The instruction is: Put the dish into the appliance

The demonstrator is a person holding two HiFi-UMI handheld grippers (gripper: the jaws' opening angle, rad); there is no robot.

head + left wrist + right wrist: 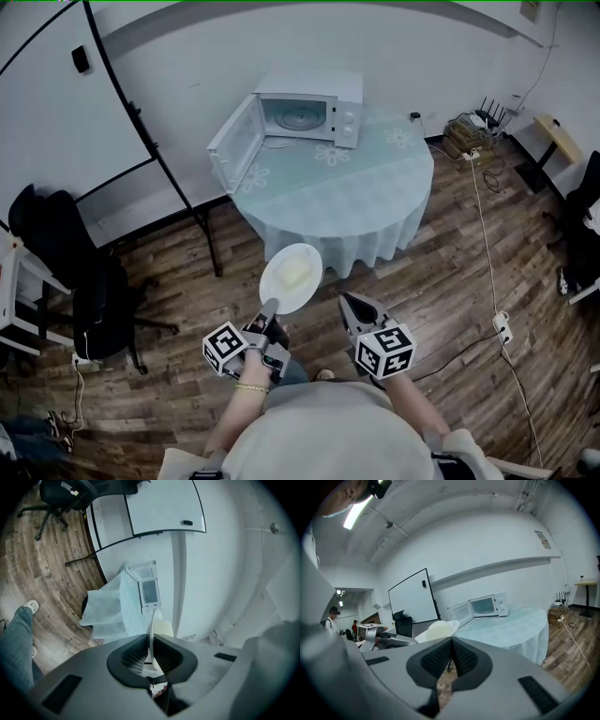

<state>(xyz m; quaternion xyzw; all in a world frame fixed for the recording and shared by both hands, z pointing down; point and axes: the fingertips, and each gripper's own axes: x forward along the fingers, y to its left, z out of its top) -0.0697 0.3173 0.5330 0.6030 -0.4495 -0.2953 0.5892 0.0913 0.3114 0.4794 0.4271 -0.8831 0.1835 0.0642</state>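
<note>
Well: the dish is not in the appliance yet. It hangs in the air at 12 o'clock of the person, well short of the table, pinched by its near rim in the left gripper, whose jaws are narrow on the thin edge. The right gripper has its jaws together and carries nothing.

Risks, as I judge them:
- The grip is on the rim only, with a pale lump of food on top. A wrist tilt could slide the food off or lever the dish out of the pads.
- The microwave sits at 12 o'clock with its door swung out toward 11 — a low or wide entry could clip the door or the frame.

The table is round under a pale flowered cloth. The floor is dark wood planks. A whiteboard stands at 10 o'clock, a black chair at 9, and a cable trails at 3 — off the path.
</note>
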